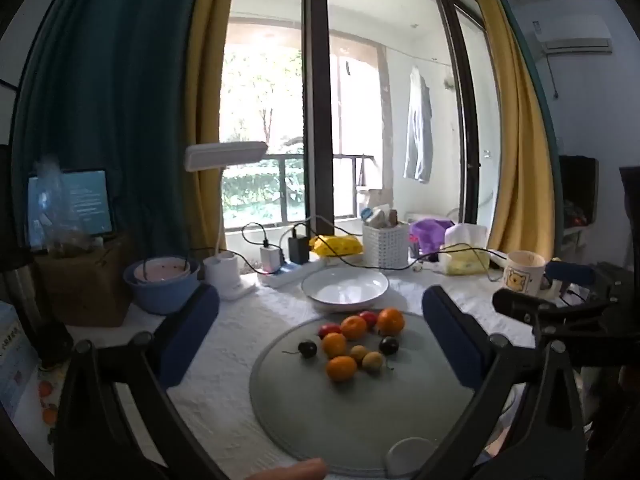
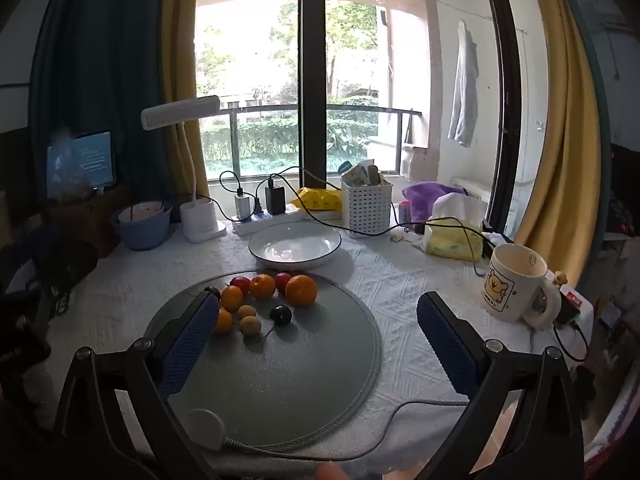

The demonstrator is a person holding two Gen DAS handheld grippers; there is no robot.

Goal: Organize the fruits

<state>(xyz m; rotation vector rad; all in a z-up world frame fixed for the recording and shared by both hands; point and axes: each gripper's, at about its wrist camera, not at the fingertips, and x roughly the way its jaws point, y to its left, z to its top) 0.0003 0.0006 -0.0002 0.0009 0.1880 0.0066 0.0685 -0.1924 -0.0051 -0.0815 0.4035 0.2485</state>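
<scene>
Several small fruits lie in a cluster on a round grey mat: oranges, red fruits, dark plums and yellowish ones. An empty white plate sits just behind the mat. My left gripper is open and empty, held above the mat's near side. My right gripper is open and empty, to the right of the fruits. The right gripper also shows in the left wrist view.
A bear mug stands at the right. A blue bowl, lamp base, power strip with chargers, white basket and tissue pack line the back. A white puck with cable lies on the mat's near edge.
</scene>
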